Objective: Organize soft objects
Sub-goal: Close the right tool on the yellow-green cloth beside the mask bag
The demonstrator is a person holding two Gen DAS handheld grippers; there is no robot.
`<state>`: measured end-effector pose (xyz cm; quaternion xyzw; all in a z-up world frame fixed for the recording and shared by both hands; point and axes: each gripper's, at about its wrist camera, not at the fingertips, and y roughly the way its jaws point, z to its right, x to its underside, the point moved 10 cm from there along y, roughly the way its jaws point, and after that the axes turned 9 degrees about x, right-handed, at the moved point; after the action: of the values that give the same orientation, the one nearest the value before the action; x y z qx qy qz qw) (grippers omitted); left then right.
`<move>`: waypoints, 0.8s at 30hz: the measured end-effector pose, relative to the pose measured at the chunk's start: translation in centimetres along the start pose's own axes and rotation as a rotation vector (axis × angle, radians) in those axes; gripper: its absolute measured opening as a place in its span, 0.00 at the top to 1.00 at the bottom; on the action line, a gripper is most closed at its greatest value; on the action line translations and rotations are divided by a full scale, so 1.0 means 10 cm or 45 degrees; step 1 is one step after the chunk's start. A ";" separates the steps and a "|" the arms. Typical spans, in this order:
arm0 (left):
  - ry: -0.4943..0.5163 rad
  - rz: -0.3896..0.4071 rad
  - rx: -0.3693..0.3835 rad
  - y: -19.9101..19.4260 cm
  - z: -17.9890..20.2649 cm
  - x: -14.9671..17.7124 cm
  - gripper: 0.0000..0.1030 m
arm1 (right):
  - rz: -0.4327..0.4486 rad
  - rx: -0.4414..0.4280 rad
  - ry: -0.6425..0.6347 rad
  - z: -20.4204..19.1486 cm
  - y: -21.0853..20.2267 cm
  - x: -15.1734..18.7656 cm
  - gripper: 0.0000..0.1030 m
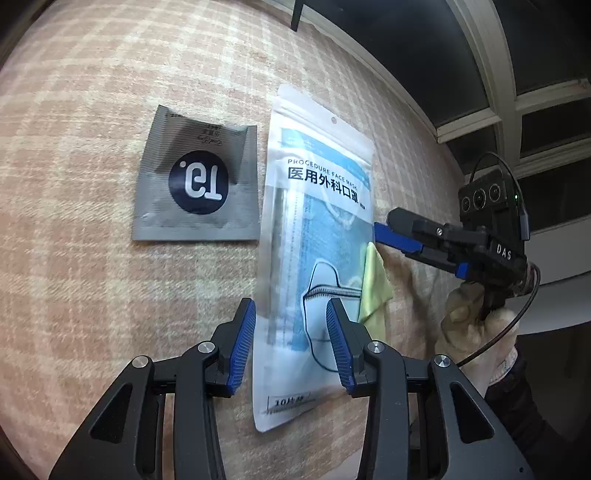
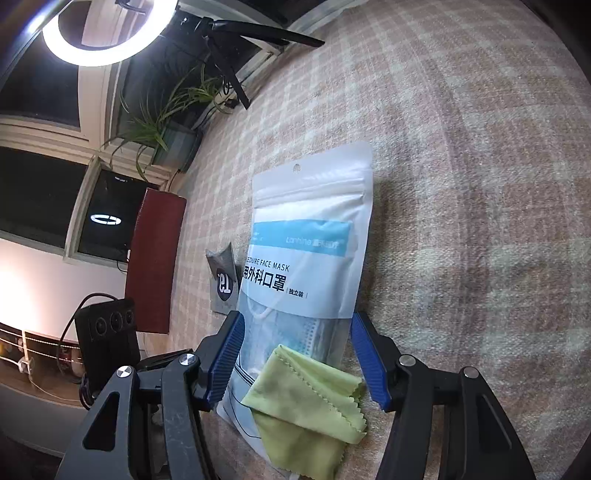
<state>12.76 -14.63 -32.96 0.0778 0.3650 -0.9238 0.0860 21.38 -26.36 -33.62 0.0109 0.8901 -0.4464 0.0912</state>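
Two blue-padded fingers (image 1: 243, 343) of the left gripper (image 1: 291, 343) are being held parted in the left wrist view, released, with nothing being pressed between them. One face mask pouch (image 1: 317, 206) is being seen lying flat on the checked cloth (image 1: 92, 110) beneath that gap, its lower part passing between the pads without being visibly touched. One grey sachet (image 1: 197, 177) with a dark round label is being seen just beside the pouch, on its left side, flat on the cloth. One yellow-green wiping cloth (image 1: 375, 288) is being shown at the pouch's right edge, partly overlapped. One right gripper (image 1: 380, 227) is being carried in from the right by a gloved hand (image 1: 476, 325), its blue tip being held at the pouch's right edge; whether it is touching cannot be told.

Seen from the right wrist, two ribbed blue fingers (image 2: 227, 358) of the right gripper (image 2: 297, 363) are being held apart, released, flanking the pouch's (image 2: 306, 258) lower part and one wiping cloth (image 2: 314, 410), which is lying folded on the pouch's lower corner. One sachet (image 2: 223, 280) is being partly hidden behind the pouch. One ring lamp (image 2: 107, 33) and one potted plant (image 2: 162, 114) are being seen beyond the cloth's (image 2: 461, 147) edge.
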 end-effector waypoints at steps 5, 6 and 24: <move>-0.011 -0.002 0.035 0.04 0.02 -0.07 0.63 | -0.004 0.000 -0.004 -0.01 0.02 -0.01 0.47; -0.014 -0.005 0.043 0.04 0.03 -0.08 0.63 | -0.006 0.001 -0.004 -0.02 0.03 -0.01 0.48; -0.006 -0.008 0.051 0.09 0.06 -0.12 0.62 | -0.077 0.010 -0.024 0.03 0.02 0.06 0.57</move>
<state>14.09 -15.58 -32.90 0.0762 0.3465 -0.9313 0.0822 20.87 -26.46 -34.07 -0.0198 0.8874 -0.4525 0.0863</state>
